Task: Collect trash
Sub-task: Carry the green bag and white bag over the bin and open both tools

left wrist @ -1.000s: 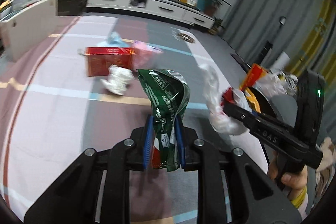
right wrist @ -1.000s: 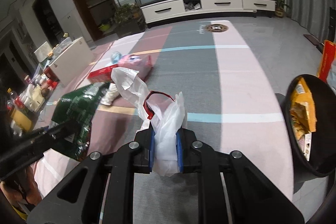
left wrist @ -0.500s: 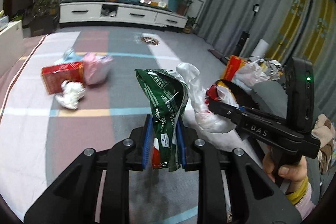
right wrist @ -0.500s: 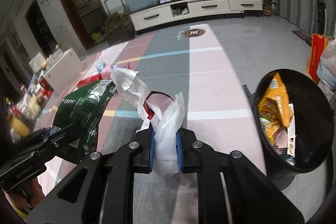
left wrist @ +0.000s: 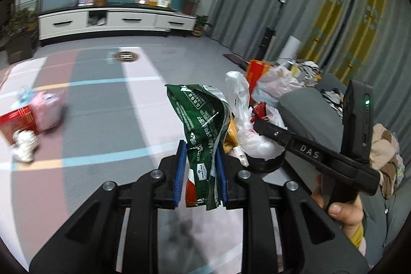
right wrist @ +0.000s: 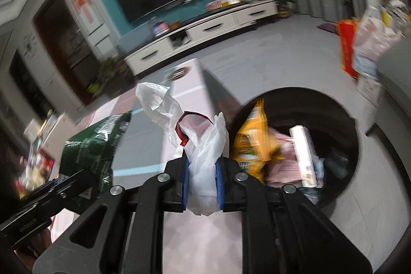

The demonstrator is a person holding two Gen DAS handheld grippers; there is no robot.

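Trash is clamped in both tools: the left gripper (left wrist: pixel 199 172) has its jaws closed on a crumpled green snack bag (left wrist: pixel 203 125) that stands upright between the blue pads, and the right gripper (right wrist: pixel 203 180) has its jaws closed on a white plastic bag (right wrist: pixel 203 158) with a red-edged scrap tucked in it. What matters for the drop is the black trash bin (right wrist: pixel 344 171), which lies just right of and beyond the right jaws, its open mouth already holding a yellow snack packet (right wrist: pixel 250 143) and other wrappers. By my reading the right hand is nearer the bin, the left trailing to its left. More litter remains on the floor (left wrist: pixel 102 120) far left: a red box (left wrist: pixel 15 120), a pink bag (left wrist: pixel 48 109) and a white wad (left wrist: pixel 24 148).
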